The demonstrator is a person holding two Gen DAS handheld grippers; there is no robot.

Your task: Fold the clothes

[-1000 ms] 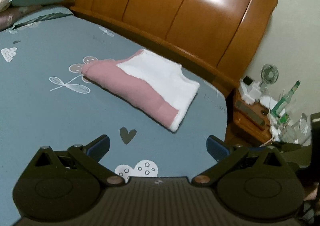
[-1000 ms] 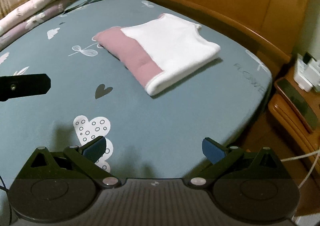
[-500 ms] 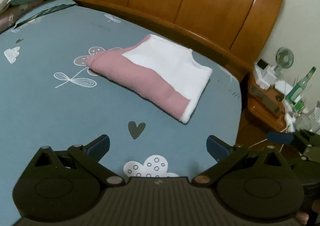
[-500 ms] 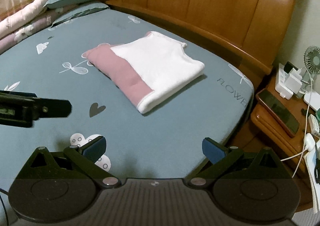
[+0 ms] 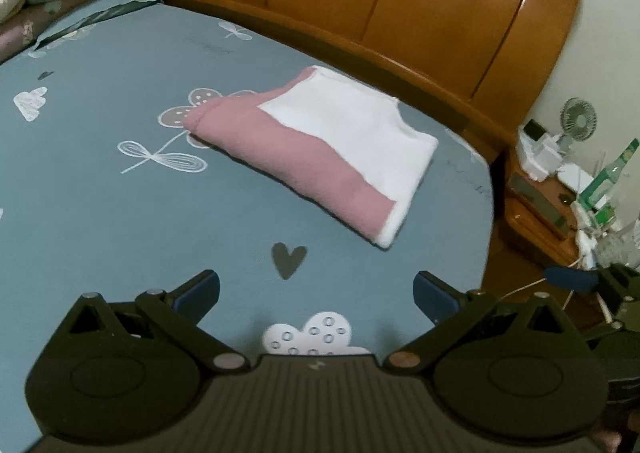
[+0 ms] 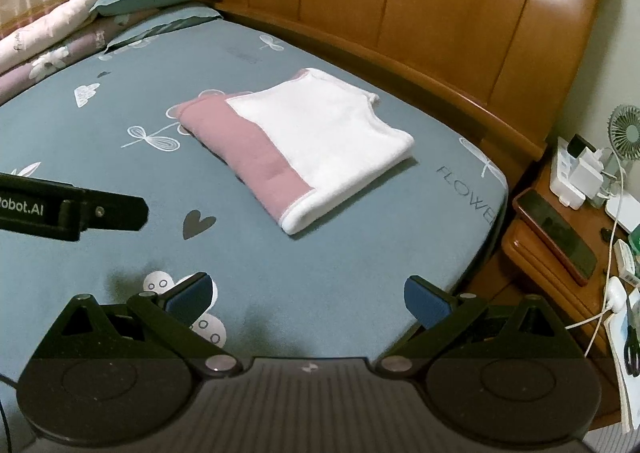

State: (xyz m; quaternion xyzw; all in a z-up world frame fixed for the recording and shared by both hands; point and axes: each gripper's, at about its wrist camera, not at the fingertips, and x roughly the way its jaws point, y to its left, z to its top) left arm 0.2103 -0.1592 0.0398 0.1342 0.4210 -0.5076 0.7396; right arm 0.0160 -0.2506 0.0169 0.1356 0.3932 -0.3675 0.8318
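Pink-and-white garment [image 5: 320, 145], laid as a neat folded rectangle on the blue bedsheet [image 5: 100, 193] near the headboard [image 5: 400, 5]; left gripper [image 5: 316, 289] and right gripper [image 6: 306, 293] held wide, empty, well short; folded state met, no regrasp indicated.

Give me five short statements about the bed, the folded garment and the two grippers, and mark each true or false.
1. The folded pink and white garment lies on the blue-grey bedsheet. True.
2. The left gripper is shut on the garment. False: it is open and holds nothing.
3. The right gripper is open and empty. True.
4. The garment is spread out flat, unfolded. False: it is folded into a compact rectangle.
5. A small fan stands on the bedside table. True.
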